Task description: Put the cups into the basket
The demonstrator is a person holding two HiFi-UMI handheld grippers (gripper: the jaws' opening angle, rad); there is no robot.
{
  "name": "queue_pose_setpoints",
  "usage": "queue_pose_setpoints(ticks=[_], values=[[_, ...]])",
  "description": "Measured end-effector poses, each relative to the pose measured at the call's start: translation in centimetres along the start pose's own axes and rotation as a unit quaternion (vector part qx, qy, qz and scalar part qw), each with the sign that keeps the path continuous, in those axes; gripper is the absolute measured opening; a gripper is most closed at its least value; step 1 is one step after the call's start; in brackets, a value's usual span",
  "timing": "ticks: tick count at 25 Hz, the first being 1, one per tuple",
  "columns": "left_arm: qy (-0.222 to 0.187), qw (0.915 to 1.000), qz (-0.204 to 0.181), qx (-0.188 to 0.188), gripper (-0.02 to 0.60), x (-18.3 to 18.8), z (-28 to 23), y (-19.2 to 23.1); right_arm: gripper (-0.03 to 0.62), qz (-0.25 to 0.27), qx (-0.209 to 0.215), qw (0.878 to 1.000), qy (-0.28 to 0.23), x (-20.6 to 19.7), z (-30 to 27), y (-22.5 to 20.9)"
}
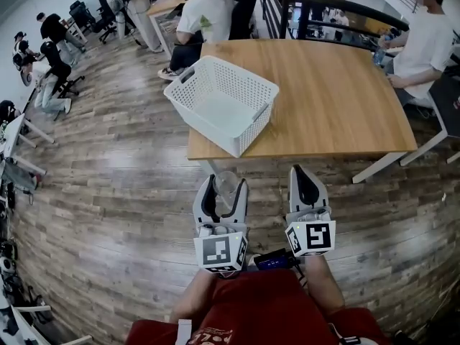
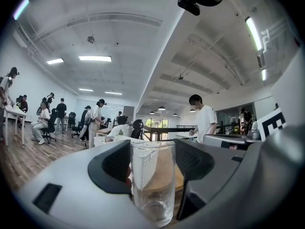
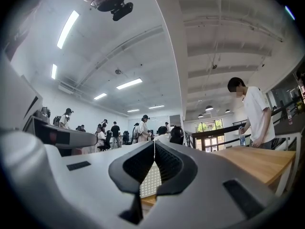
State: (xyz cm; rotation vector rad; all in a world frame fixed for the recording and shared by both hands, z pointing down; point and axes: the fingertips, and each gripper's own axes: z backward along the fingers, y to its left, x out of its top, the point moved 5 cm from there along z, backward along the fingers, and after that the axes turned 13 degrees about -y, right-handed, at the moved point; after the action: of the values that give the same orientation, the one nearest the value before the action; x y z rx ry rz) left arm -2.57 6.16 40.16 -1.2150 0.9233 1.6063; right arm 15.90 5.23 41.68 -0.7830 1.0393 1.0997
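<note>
Smooth grey plastic left tool (image 1: pixel 224 190) clasping a clear cylindrical glass cup (image 2: pixel 152 180).
Its black ribbed pads (image 2: pixel 114 168) press the upright cup's sides, low centre of the head view, above plank flooring (image 1: pixel 129 192) and short of the pale wooden surface (image 1: pixel 338 92). Beside it, the matching right tool (image 1: pixel 303 172) is clenched, pads meeting tip to tip. A white perforated plastic basket (image 1: pixel 205 124), rectangular with rounded corners, sits on the surface's near-left corner, upper centre.

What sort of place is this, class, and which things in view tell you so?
Probably a shared open-plan office or lab. There is a wooden table on a plank floor, people are seated at other desks behind it, and long strip lights hang under a high ceiling.
</note>
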Motion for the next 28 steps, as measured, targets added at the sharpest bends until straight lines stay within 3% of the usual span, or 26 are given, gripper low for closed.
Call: queue_pose_setpoints(ticks=[28], values=[[-0.023, 0.9995, 0.021, -0.010, 0.287, 0.6, -9.7, 11.3, 0.011, 0.033, 0.010, 0.999, -0.003, -2.1, -14.6, 4.4]])
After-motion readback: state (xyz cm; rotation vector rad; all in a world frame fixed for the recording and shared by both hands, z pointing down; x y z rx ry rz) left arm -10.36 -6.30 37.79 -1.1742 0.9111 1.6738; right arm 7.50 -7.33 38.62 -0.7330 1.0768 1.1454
